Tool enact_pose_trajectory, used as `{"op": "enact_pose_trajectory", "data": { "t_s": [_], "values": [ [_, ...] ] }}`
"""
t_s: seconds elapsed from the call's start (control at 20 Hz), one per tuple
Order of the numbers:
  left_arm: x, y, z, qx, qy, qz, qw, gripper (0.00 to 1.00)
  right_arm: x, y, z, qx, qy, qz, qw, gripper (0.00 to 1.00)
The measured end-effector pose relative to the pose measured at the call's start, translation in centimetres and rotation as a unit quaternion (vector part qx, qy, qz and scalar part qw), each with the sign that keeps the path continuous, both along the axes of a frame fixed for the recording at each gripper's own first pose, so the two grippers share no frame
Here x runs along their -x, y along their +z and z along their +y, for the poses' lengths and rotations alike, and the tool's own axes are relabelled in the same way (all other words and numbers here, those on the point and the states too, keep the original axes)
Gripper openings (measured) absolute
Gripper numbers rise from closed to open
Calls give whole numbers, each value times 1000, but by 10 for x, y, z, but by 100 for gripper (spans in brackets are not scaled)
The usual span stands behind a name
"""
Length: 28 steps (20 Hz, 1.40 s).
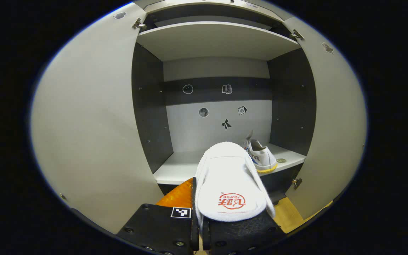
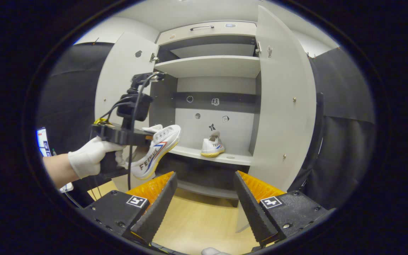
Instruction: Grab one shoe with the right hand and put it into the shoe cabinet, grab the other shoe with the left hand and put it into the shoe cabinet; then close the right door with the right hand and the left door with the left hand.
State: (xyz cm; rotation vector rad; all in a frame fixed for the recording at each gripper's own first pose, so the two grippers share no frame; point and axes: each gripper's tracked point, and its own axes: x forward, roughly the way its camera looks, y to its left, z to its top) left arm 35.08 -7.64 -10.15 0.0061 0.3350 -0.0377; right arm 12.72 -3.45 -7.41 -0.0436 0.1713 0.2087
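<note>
A white shoe (image 1: 230, 184) sits clamped in the left gripper (image 1: 200, 226), its jaws closed on the heel end, toe pointing toward the open shoe cabinet (image 1: 218, 39); the shoe hides most of one finger. In the right gripper view this shoe (image 2: 156, 150) hangs in the air in front of the cabinet's left door (image 2: 120, 78), held by a gloved hand (image 2: 90, 157). The other shoe (image 2: 212, 146) stands on the lower shelf (image 2: 239, 158), heel outward, toe hidden. The right gripper (image 2: 204, 209) hangs back, jaws spread wide, empty. Both doors stand open, the right door (image 2: 282, 99) partly covering the cabinet's side.
</note>
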Motion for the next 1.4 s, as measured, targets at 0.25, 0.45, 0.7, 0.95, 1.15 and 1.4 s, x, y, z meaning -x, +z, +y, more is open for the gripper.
{"op": "enact_pose_trajectory", "data": {
  "t_s": [0.25, 0.45, 0.7, 0.95, 1.15, 1.4],
  "values": [
    [-84, -6, -4, -11, 19, 1, 1000, 13, -10, 7, 1, 10, 20, -8, 1000, 100],
    [-138, -28, -10, -23, 22, 27, 999, 13, -21, 4, 6, 4, 32, 4, 999, 100],
    [-177, -67, -7, -11, 26, 90, 996, 13, -26, -5, 0, 5, 35, 21, 999, 100],
    [-179, -83, -5, -12, 19, 143, 989, 14, -30, -13, 5, -8, 47, 42, 998, 100],
    [-174, -95, -4, -28, 10, 192, 981, 17, -28, -13, 12, -13, 59, 49, 997, 100],
    [-171, -84, -9, -9, -14, 174, 985, 48, -22, -13, 14, -13, 65, 50, 997, 100]
  ]
}}
